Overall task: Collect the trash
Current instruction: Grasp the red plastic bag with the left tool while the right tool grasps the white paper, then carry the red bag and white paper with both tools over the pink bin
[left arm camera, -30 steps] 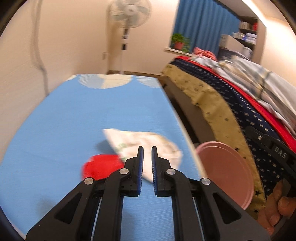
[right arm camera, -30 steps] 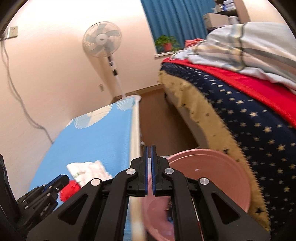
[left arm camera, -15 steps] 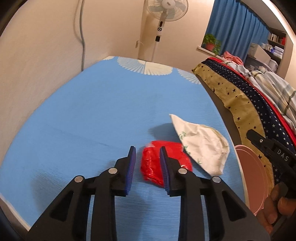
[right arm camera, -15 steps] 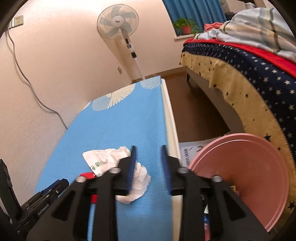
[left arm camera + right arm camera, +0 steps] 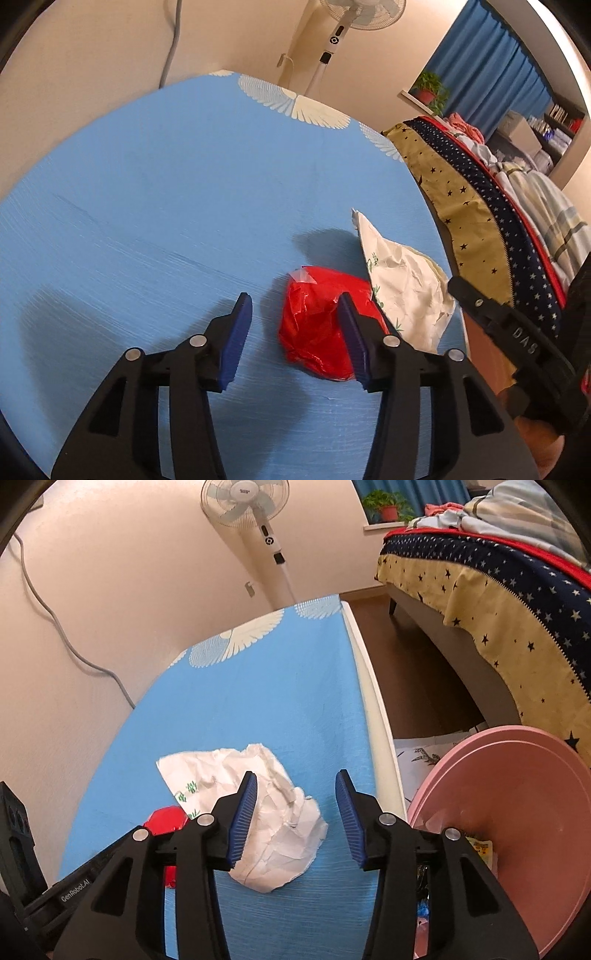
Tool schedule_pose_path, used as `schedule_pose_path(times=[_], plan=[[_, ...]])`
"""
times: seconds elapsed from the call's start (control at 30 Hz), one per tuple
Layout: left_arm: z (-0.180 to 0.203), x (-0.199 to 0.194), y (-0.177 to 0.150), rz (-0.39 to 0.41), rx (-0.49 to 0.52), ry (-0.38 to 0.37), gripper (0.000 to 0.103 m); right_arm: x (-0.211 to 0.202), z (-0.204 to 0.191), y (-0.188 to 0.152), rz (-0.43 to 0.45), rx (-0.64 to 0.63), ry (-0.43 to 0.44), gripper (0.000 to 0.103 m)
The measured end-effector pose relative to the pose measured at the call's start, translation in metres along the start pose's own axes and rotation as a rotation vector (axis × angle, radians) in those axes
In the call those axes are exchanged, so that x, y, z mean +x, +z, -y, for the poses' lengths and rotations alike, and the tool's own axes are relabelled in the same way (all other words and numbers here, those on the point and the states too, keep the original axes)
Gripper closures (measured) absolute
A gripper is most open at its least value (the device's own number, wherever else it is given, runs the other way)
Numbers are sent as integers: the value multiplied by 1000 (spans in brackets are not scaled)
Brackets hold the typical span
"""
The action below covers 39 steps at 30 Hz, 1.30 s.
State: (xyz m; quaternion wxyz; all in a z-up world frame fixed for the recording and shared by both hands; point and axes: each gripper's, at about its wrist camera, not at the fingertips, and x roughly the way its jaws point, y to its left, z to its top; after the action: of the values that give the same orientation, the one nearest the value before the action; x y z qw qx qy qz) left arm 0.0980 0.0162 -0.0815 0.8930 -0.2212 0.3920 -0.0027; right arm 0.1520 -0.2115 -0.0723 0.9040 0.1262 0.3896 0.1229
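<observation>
A crumpled red wrapper [image 5: 317, 325] lies on the blue-covered table [image 5: 155, 229]. My left gripper [image 5: 295, 314] hovers over it, its jaws opening; the wrapper lies partly between them, its right part hidden by the right finger, no pad pressing it. Beside the wrapper, nearer the table's right edge, lies a crumpled white paper wrapper with green print [image 5: 266, 812]. My right gripper [image 5: 295, 794] is above its right part with jaws opening, not gripping it. The white paper [image 5: 402, 284] and the right gripper's body [image 5: 517, 332] show at right in the left wrist view.
A pink bin [image 5: 517, 830] with some rubbish inside stands on the floor by the table's right edge. Beyond it is a bed with a starred cover [image 5: 498, 602]. A standing fan [image 5: 251, 513] and a wall cable [image 5: 59, 627] are at the back.
Both grippers came down and forward over the table and went from shut to open. The left one now straddles the red wrapper, the right one is over the white paper.
</observation>
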Motion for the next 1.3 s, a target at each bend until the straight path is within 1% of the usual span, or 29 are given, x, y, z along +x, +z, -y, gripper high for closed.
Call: schedule_pose_path(times=[0.1, 0.17, 0.23, 0.27, 0.3, 0.4, 0.43, 0.47, 0.5, 0.53, 0.57, 0.77, 0.8, 1.03, 1.3], plan=[[1, 3, -2, -9, -18, -32, 55, 4, -3, -3, -20, -25, 6, 58], [1, 5, -3, -17, -26, -56, 55, 6, -6, -5, -33, -40, 8, 62], [3, 7, -3, -22, -26, -74, 57, 8, -8, -7, -43, -53, 9, 72], [4, 7, -4, -22, -26, -82, 63, 8, -8, -7, -47, -59, 10, 75], [4, 7, -4, -21, -26, -92, 67, 8, -8, -8, -49, -62, 12, 81], [6, 5, -4, -19, -20, -110, 76, 6, -11, -9, -49, -83, 13, 83], [8, 4, -4, -17, -14, -114, 78, 3, -12, -9, -44, -91, 12, 86], [8, 3, -4, -16, -12, -115, 81, 2, -13, -10, -42, -96, 13, 91], [9, 3, -3, -15, -11, -115, 84, -1, -13, -9, -36, -97, 14, 91], [10, 0, -3, -4, -3, -108, 90, -4, -12, -9, -26, -96, 13, 91], [11, -2, -2, 3, 6, -101, 93, -7, -12, -9, -18, -94, 12, 92], [25, -17, 1, 49, 93, -48, 93, -31, -4, -7, 45, -64, -4, 95], [28, -20, 2, 58, 107, -36, 93, -35, -3, -7, 54, -61, -6, 103], [41, -36, 4, 100, 171, -7, 93, -59, -3, -8, 103, -71, -19, 103], [44, -49, 3, 128, 178, -1, 93, -73, -1, -9, 126, -73, -16, 103]])
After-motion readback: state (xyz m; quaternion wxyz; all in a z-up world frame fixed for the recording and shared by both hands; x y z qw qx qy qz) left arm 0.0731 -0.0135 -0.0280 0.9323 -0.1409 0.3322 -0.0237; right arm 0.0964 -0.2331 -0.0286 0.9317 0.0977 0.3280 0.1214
